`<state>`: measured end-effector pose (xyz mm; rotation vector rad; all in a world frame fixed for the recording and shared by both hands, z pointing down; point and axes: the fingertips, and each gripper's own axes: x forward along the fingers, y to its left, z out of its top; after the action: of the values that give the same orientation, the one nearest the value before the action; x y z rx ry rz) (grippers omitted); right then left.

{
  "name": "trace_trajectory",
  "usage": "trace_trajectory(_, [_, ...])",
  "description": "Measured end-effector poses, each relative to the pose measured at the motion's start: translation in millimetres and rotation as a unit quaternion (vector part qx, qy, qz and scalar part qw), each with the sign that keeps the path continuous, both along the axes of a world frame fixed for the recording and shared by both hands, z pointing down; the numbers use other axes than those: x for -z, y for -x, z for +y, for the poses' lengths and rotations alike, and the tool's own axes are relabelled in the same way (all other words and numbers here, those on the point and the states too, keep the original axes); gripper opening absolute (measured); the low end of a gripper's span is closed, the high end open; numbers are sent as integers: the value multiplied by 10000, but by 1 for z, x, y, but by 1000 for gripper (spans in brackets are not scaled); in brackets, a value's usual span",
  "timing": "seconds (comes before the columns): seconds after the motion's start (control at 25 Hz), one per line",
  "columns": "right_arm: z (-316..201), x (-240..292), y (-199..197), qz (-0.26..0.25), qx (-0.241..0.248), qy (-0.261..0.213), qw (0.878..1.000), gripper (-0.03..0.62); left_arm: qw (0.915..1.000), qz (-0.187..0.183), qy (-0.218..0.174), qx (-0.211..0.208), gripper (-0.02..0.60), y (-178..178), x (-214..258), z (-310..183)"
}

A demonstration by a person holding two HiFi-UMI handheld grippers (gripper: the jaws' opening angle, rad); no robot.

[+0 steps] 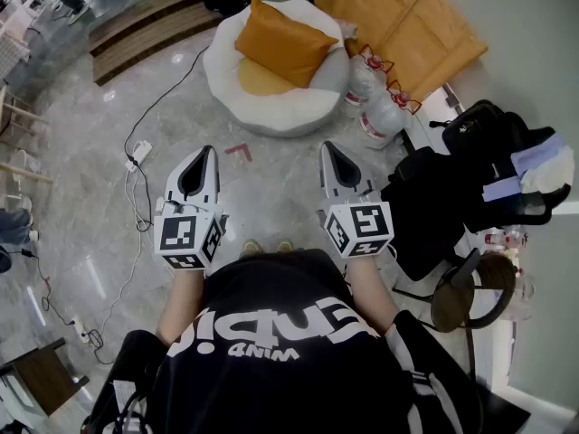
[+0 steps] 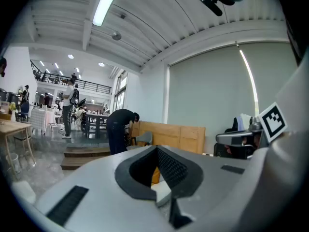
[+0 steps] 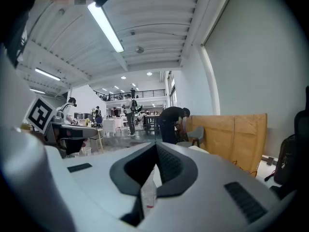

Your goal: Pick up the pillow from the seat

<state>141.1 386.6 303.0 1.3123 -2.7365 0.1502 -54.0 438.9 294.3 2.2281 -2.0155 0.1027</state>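
Note:
An orange pillow (image 1: 282, 42) leans on a round white seat (image 1: 289, 117) at the top of the head view, with a yellow cushion (image 1: 260, 79) under it. Both grippers are held level over the marble floor, short of the seat and pointing toward it. My left gripper (image 1: 208, 151) is shut with nothing in it. My right gripper (image 1: 328, 146) is shut and empty too. In the left gripper view a sliver of the orange pillow (image 2: 154, 176) shows past the closed left gripper (image 2: 157, 152). The right gripper (image 3: 155, 148) shows its jaws together in its own view.
Two large water bottles (image 1: 369, 78) stand at the seat's right side. A wooden panel (image 1: 412, 25) lies behind. Black bags (image 1: 448, 202) pile on the right. A cable and power strip (image 1: 140, 153) trail on the floor to the left. A person (image 2: 120, 129) bends over in the distance.

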Motion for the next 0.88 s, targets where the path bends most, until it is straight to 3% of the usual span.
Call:
trace_trajectory(0.6, [11,4,5,-204,42,-47,9998,21,9999,26,19,-109,9,5,-3,5])
trace_trajectory(0.88, [25,3,10,-75,-54,-92,9999,21,9997,-90,24,-236,9,22,-9,17])
